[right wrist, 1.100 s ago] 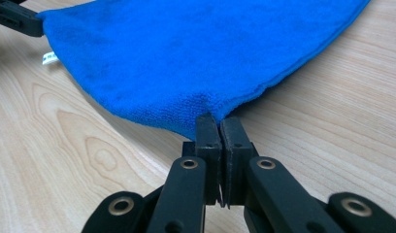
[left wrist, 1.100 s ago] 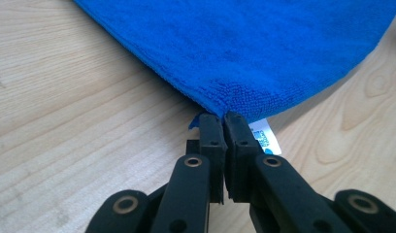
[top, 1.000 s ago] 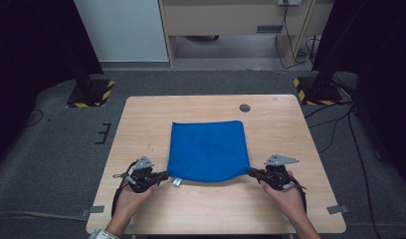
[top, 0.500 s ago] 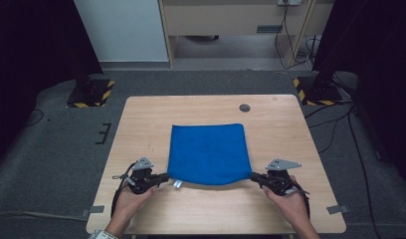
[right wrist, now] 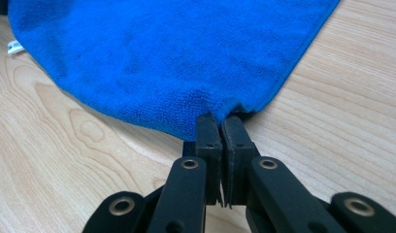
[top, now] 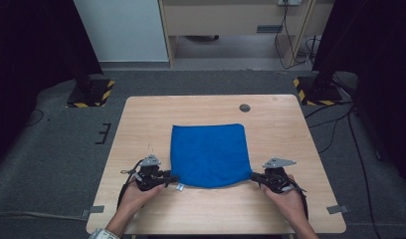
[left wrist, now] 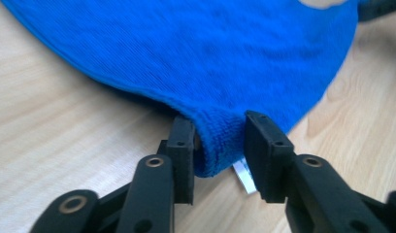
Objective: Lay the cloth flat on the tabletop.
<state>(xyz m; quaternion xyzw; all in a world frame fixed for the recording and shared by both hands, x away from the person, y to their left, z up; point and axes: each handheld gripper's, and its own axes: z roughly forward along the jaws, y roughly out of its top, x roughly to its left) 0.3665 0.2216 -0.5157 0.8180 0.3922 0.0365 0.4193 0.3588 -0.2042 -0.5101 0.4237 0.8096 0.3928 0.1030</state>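
1 blue microfibre cloth lies flat on the wooden worktop, midway between the left and right edges and nearer the near edge than the far one. Its far edge runs straight and parallel to the worktop's far edge, while its near edge bows toward the person, drawn out at both near corners; it is close to square, so no long axis stands out. The left claw sits at the cloth's near-left corner. In the left gripper view its jaws have just been opening and now stand apart with the folded corner loose between them, 1 pad beside the fabric and the other clear of it. A small white label pokes out under that corner; any writing on it cannot be read. The right claw is clamped tight on the near-right corner, the fabric bunching where the 2 closed jaws pinch it. 1 round dark grommet is set in the worktop near its far edge, toward the far-right corner. 2 hands hold the 2 claws from the near edge.
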